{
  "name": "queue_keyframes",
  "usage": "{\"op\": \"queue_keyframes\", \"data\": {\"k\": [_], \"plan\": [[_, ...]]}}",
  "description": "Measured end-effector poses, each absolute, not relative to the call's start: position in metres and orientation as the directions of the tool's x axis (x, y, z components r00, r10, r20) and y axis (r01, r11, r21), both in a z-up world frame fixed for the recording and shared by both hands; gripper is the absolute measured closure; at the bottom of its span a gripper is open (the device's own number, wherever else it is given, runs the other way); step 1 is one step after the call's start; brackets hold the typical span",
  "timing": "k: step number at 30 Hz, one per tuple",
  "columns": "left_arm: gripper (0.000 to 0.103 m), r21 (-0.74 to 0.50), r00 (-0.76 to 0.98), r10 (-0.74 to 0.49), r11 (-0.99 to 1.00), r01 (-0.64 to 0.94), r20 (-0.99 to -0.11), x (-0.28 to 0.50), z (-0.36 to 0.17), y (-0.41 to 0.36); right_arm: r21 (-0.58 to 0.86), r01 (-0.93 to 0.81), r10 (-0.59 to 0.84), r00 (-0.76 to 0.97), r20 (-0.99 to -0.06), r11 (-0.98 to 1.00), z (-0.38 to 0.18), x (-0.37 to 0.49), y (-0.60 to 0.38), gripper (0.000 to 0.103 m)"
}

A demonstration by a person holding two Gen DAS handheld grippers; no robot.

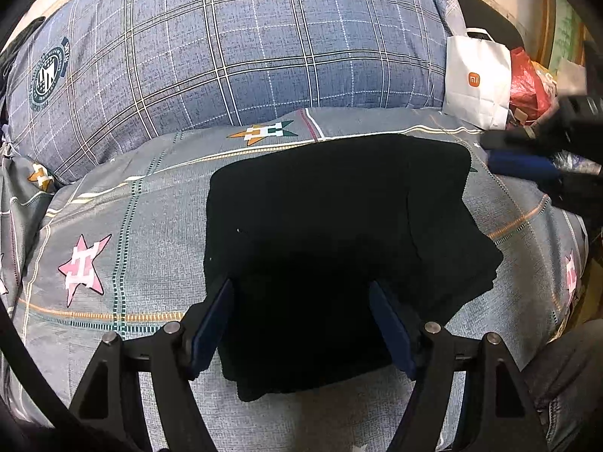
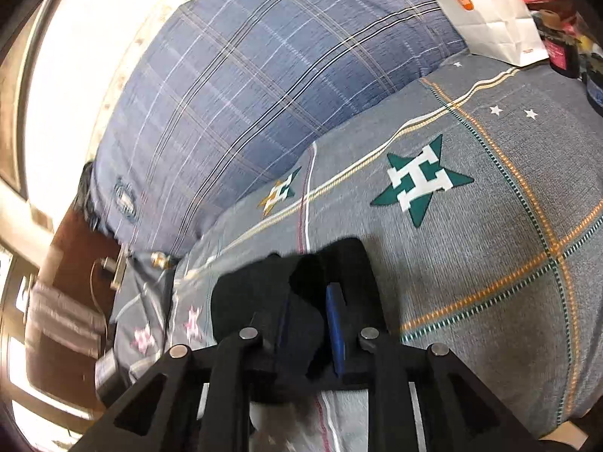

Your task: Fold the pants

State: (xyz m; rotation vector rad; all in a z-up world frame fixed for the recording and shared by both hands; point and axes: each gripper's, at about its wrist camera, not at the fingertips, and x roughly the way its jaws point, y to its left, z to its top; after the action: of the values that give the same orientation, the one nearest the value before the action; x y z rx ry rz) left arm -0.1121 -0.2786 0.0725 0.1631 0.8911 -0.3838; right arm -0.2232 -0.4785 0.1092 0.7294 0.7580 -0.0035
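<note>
Both tongs angled down over black pants (image 1: pixel 339 233), left tongs (image 1: pixel 301 320) wide.

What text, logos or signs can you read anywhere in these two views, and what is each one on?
"mi": white letters in an orange square logo on the white paper bag.
"H": block letter inside the green star printed on the grey bedsheet; the other stars carry the same letter.
Round crest on the blue plaid duvet: lettering too small to read.
Nothing else is legible.
</note>
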Motion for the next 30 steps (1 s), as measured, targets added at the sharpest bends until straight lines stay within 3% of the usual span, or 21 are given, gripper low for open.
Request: {"op": "queue_keyframes", "data": {"k": [1,3,6,8,10,11,12,15,18,20,24,30], "plan": [[0.028,-0.025,0.562,-0.261,0.919,0.392,-0.785,-0.111,0.072,-0.278,0.596,0.246,0.254,0.735,-0.628,0.764,0.111,-0.216,-0.477,0.073],[0.028,-0.035,0.555,-0.266,0.92,0.391,-0.788,-0.11,0.074,-0.277,0.572,0.252,0.245,0.719,-0.651,0.781,0.108,-0.204,-0.474,0.029],[0.028,-0.037,0.548,-0.266,0.919,0.393,-0.793,-0.11,0.074,-0.279,0.528,0.237,0.224,0.713,-0.665,0.816,0.109,-0.187,-0.466,0.029],[0.028,-0.038,0.545,-0.265,0.919,0.392,-0.795,-0.109,0.073,-0.28,0.407,0.257,0.157,0.647,-0.746,0.877,0.103,-0.171,-0.455,0.031],[0.028,-0.037,0.543,-0.267,0.917,0.396,-0.796,-0.11,0.073,-0.281,0.283,0.301,0.067,0.568,-0.821,0.911,0.088,-0.159,-0.447,0.037],[0.028,-0.034,0.543,-0.268,0.915,0.402,-0.796,-0.11,0.074,-0.282,0.231,0.327,0.023,0.533,-0.846,0.916,0.078,-0.153,-0.447,0.048],[0.028,-0.021,0.546,-0.262,0.913,0.407,-0.796,-0.112,0.073,-0.285,0.206,0.35,-0.007,0.521,-0.854,0.914,0.072,-0.15,-0.45,0.048],[0.028,0.036,0.559,-0.223,0.909,0.414,-0.798,-0.115,0.073,-0.293,0.249,0.387,0.019,0.51,-0.86,0.888,0.064,-0.144,-0.464,0.048],[0.028,-0.013,0.531,-0.261,0.905,0.425,-0.806,-0.115,0.079,-0.283,0.321,0.387,0.073,0.535,-0.842,0.865,0.076,-0.156,-0.469,0.048],[0.027,-0.123,0.502,-0.337,0.903,0.411,-0.796,-0.114,0.087,-0.265,0.433,0.348,0.143,0.62,-0.772,0.831,0.093,-0.177,-0.481,0.047],[0.023,-0.375,0.438,-0.477,0.876,0.302,-0.762,-0.093,0.096,-0.225,0.597,0.306,0.222,0.727,-0.649,0.741,0.113,-0.213,-0.511,0.021],[0.022,-0.53,0.303,-0.55,0.834,0.154,-0.778,-0.048,0.067,-0.208,0.69,0.333,0.383,0.64,-0.666,0.642,0.077,-0.207,-0.528,0.02]]}}
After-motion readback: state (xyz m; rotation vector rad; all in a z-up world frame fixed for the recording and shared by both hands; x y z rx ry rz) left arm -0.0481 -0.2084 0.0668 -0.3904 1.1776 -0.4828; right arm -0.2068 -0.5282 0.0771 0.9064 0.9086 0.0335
